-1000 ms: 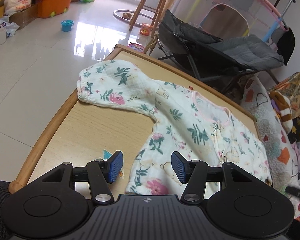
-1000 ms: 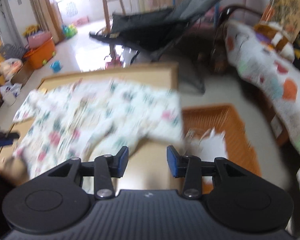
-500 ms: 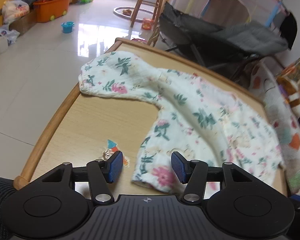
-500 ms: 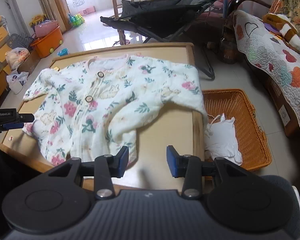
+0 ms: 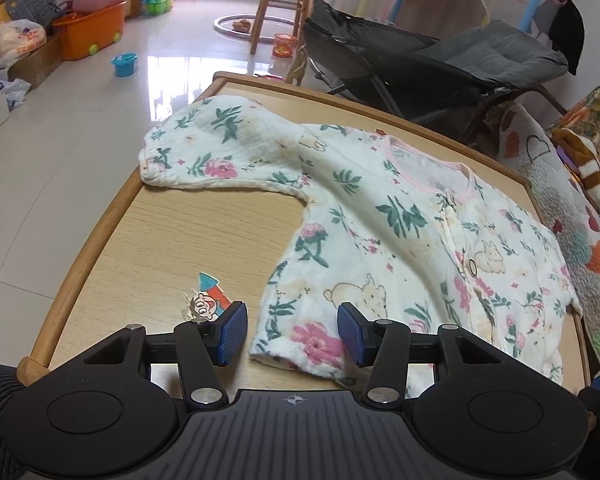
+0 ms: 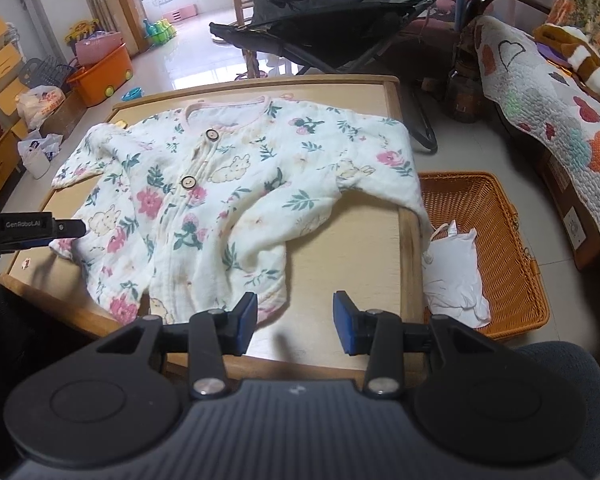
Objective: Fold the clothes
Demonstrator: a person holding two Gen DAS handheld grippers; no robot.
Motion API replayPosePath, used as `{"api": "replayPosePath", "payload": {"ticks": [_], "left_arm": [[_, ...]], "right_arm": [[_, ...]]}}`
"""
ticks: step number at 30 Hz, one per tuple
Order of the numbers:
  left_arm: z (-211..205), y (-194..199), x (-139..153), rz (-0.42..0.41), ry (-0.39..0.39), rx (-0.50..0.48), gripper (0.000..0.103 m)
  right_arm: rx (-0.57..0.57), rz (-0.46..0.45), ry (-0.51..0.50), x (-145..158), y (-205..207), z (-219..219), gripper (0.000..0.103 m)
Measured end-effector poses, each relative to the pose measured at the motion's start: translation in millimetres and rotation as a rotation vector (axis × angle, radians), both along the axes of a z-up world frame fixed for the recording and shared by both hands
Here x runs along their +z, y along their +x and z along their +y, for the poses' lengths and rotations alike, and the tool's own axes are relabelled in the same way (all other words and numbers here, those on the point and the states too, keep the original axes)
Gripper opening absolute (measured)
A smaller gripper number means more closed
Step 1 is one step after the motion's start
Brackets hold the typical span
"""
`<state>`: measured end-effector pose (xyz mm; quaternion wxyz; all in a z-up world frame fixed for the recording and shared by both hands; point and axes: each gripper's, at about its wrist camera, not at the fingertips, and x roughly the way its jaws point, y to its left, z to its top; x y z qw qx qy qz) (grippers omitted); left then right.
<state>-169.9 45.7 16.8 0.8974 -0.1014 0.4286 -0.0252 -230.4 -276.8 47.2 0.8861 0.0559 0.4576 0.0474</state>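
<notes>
Both claws gape unclenched; orange wicker basket (image 6: 512,240) holds white cloth (image 6: 456,276).

Bare tabletop (image 5: 204,240): we find open wood under the garment's (image 5: 380,220) outstretched sleeve (image 5: 212,152), broken only by a small sticker (image 5: 208,300). Front right corner, bare strip (image 6: 352,248) between hem and edge. Right side: we meet the orange basket (image 6: 512,240) close against the table. Far edge: dark folding chair (image 6: 332,12) crowds it.
</notes>
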Motion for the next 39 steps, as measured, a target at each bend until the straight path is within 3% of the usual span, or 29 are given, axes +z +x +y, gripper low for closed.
{"api": "replayPosePath", "payload": {"ticks": [2, 9, 22, 35, 39], "left_arm": [[1.4, -0.6, -0.4, 0.005, -0.01, 0.002, 0.018], [6.6, -4.9, 0.2, 0.002, -0.061, -0.002, 0.007], [31.0, -31.7, 25.0, -0.017, -0.125, 0.044, 0.006], [35.4, -44.2, 30.2, -0.015, -0.101, 0.073, 0.006], [37.5, -45.1, 32.2, -0.035, -0.091, 0.091, 0.014]], "right_arm": [[0.008, 0.005, -0.004, -0.8, 0.4, 2.1, 0.041], [0.0, 0.016, -0.015, -1.2, 1.2, 3.3, 0.041], [0.031, 0.013, -0.029, 2.8, 1.6, 13.3, 0.041], [-0.008, 0.042, 0.001, -15.0, 26.7, 21.7, 0.041], [0.017, 0.032, -0.048, -24.2, 34.4, 29.1, 0.037]]}}
